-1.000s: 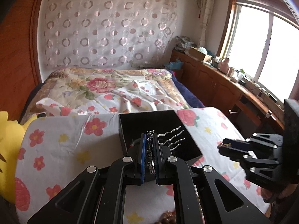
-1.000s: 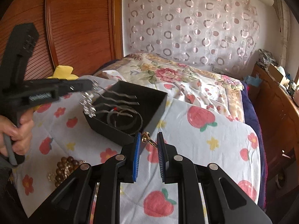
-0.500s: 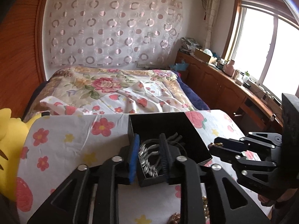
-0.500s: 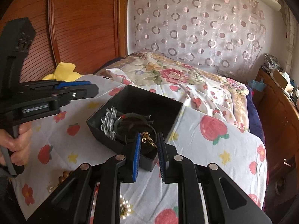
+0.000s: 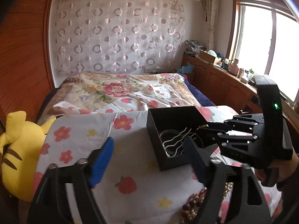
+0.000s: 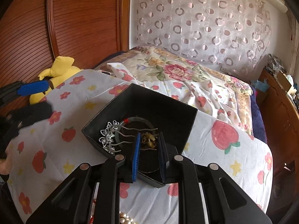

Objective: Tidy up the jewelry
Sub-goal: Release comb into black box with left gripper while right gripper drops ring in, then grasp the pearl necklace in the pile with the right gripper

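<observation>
The black box (image 6: 142,130) sits on the flower-and-strawberry printed cloth (image 6: 224,160) and serves as the landmark. The right gripper (image 6: 149,149) reaches over the box's near corner, its fingers parted with a small gold ornament (image 6: 148,140) lying between them; whether the pads touch it cannot be told. Inside the box, left of that ornament, lies a silver hair comb (image 6: 110,140) over a dark bangle (image 6: 134,120). The left gripper (image 5: 149,155) hangs spread wide and empty, left of the box. Brown beads (image 5: 192,205) lie on the cloth in front of the box.
</observation>
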The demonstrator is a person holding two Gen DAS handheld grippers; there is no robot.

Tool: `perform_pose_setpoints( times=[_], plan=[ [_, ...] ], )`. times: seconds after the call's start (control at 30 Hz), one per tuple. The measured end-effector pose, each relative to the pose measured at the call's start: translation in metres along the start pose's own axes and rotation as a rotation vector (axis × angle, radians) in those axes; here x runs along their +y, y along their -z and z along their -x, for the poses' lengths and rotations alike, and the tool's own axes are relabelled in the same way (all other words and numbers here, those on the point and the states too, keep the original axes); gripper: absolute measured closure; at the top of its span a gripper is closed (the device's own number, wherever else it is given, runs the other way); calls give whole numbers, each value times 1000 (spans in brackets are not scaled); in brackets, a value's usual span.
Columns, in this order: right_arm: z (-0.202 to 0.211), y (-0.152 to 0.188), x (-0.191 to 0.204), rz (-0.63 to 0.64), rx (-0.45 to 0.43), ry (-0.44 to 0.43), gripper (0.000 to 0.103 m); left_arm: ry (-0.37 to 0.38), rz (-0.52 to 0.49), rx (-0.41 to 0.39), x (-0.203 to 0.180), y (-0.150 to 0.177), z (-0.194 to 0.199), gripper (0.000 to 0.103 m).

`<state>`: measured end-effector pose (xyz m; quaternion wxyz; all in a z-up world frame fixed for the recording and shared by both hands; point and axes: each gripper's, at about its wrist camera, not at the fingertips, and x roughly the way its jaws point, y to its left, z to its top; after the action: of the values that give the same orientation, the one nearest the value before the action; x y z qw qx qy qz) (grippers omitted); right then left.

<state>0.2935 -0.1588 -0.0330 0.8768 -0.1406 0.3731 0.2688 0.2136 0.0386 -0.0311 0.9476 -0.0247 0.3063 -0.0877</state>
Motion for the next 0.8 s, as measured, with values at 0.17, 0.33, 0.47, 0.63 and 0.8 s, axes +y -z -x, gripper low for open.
perform_pose_setpoints(
  times=[0.17, 0.33, 0.47, 0.63, 0.8],
  plan=[
    [6, -3, -3, -15, -19, 5, 65, -6, -2, -10, 1, 9, 9, 9],
    [25, 1, -7, -18, -52, 10, 65, 12, -6, -9, -1, 21, 16, 8],
    [44, 15, -3, 0, -70, 10, 65, 29, -8, -2, -4, 33, 23, 8],
    [58, 42, 5, 22, -61, -21, 65, 27, -37, -6, -12, 48, 36, 8],
    [56, 69, 10, 33, -13, -46, 65, 43, -38, 16, -17, 68, 45, 8]
  ],
)
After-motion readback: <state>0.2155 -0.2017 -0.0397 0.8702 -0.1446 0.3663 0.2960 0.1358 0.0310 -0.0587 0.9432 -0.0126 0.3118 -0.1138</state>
